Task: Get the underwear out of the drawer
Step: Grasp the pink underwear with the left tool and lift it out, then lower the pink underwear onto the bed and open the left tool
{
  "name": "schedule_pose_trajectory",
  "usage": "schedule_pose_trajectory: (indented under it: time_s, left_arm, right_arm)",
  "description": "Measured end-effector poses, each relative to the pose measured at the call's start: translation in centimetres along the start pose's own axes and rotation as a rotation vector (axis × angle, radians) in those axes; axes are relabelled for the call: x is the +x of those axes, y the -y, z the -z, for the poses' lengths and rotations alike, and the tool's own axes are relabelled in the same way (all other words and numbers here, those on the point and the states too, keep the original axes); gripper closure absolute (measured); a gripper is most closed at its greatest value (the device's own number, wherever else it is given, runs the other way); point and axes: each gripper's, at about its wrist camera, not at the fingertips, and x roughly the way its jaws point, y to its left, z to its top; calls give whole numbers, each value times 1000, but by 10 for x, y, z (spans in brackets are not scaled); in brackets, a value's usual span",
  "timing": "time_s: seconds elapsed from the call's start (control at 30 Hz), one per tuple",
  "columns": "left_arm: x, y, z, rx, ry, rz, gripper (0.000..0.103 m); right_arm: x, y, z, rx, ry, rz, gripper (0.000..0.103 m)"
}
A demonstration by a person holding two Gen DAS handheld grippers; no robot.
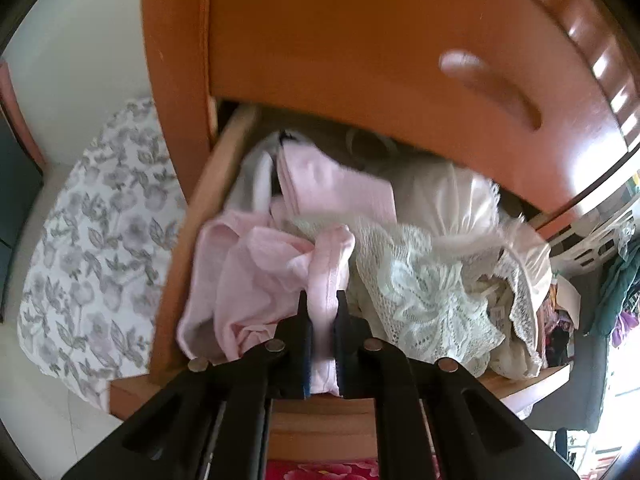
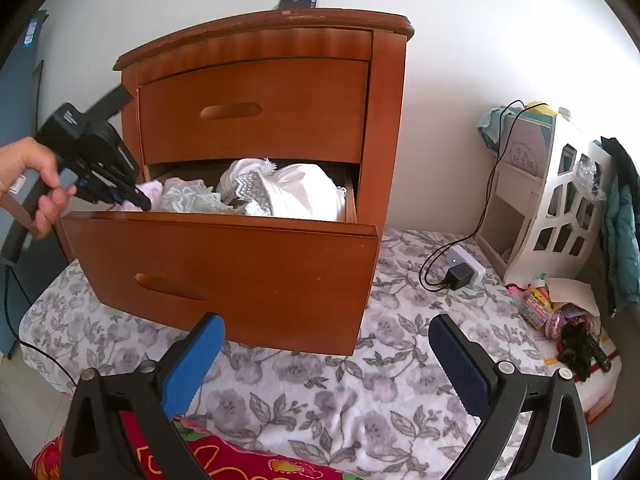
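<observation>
The lower drawer (image 2: 224,264) of a wooden nightstand (image 2: 260,108) stands pulled out, stuffed with underwear. In the left wrist view my left gripper (image 1: 322,300) is shut on a fold of pink underwear (image 1: 256,276) at the drawer's left front; the pink cloth runs between both fingers. Beside it lies pale lace underwear (image 1: 428,300) and a white satin piece (image 1: 452,200). The right wrist view shows a hand holding the left gripper (image 2: 136,200) reaching down into the drawer's left corner. My right gripper (image 2: 328,340) hangs open in front of the drawer, holding nothing.
The nightstand stands on a floral blanket (image 2: 312,392). A white power strip with a black charger (image 2: 460,272) and cable lies to the right. A white cut-out basket (image 2: 560,208), a dark green garment (image 2: 620,232) and small clutter (image 2: 560,312) are at the far right. The upper drawer (image 2: 256,108) is closed.
</observation>
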Motion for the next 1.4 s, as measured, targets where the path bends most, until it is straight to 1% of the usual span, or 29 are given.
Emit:
schedule_pose_trajectory:
  time_s: [0.27,0.33,0.37,0.53,0.57,0.67,0.87,0.93,1.0,1.13,1.2,1.3,1.4]
  left_arm:
    - [-49,-4,-13,0,126,6,96]
    - [-65,-6,-18,1,170,8,96]
    - [-66,-11,-22,3,185,10,96]
    - [-106,-12,-34,12,288,31,96]
    - [-120,-12,-37,19,322,32,96]
    - [-144,-13,-43,40,386,33,96]
    - [-211,-19,-47,97,542,-13,96]
    - [-228,-26,-48,110,580,-51,96]
    - [-243,-37,-51,118,614,-106,96]
    - [-252,-60,-50,99,621,-187,96]
    - [-239,-74,-49,92,589,-227,96]
    - [-210,-96,-45,63,536,-259,96]
    - [-166,-118,-40,28,446,-271,96]
  right_arm:
    - [-1,-1,0,-7,1,8,0]
    - [-1,-1,0,-8,1,8,0]
    - [-2,-1,0,-7,2,8,0]
    - [-2,-1,0,-7,1,8,0]
    - [-2,-1,0,-7,1,9,0]
    - [-2,-2,0,-8,1,10,0]
    - [-2,-1,-1,-6,-2,10,0]
    - [-2,-1,0,-7,-3,11,0]
    - [-2,-1,0,-8,-3,12,0]
    - [-3,0,0,-11,-4,16,0]
    - [-2,-1,0,-14,-5,18,0]
    - [-2,-3,0,-24,-10,22,0]
    - [-1,-6,0,-39,-14,24,0]
